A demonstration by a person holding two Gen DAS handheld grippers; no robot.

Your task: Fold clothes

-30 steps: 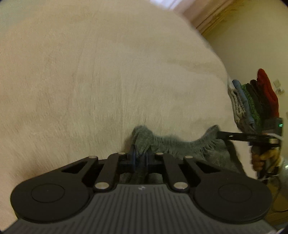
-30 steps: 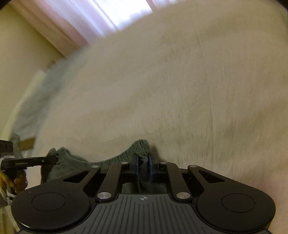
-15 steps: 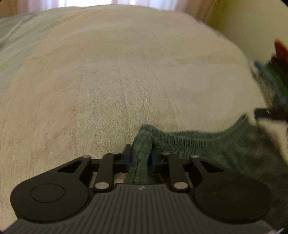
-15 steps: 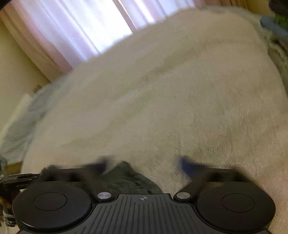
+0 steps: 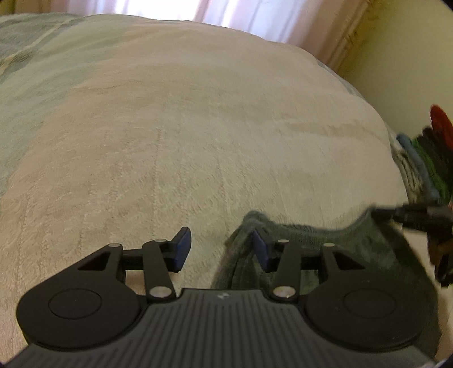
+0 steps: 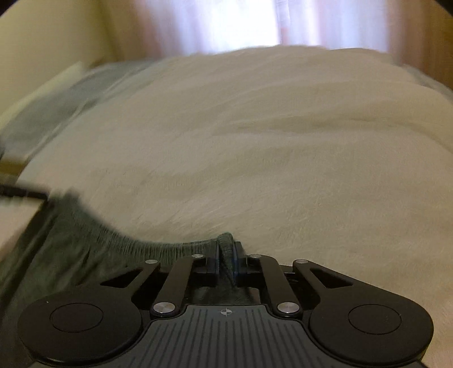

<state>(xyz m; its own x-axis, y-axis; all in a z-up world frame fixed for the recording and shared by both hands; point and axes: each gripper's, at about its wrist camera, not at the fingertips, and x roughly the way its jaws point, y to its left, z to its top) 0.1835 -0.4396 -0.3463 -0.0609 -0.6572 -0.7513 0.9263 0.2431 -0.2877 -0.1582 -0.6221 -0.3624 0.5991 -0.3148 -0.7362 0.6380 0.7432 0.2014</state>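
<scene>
Green garment [image 6: 85, 249] | left gripper [image 5: 219, 246] gaping | right gripper [image 6: 226, 256] pinching waistband | hanging over bed [image 5: 198, 127] near edge | folding not begun

cream textured bedspread [image 5: 198, 136] fills view; pale pink curtains [image 6: 226, 25] backlit by daylight; yellow wall [image 5: 410, 70] at right.

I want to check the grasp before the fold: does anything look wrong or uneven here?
Yes. The left gripper is open, and the green garment only drapes against one of its fingers. The right gripper is shut on the waistband. So one corner is loose above the beige bedcover.
</scene>
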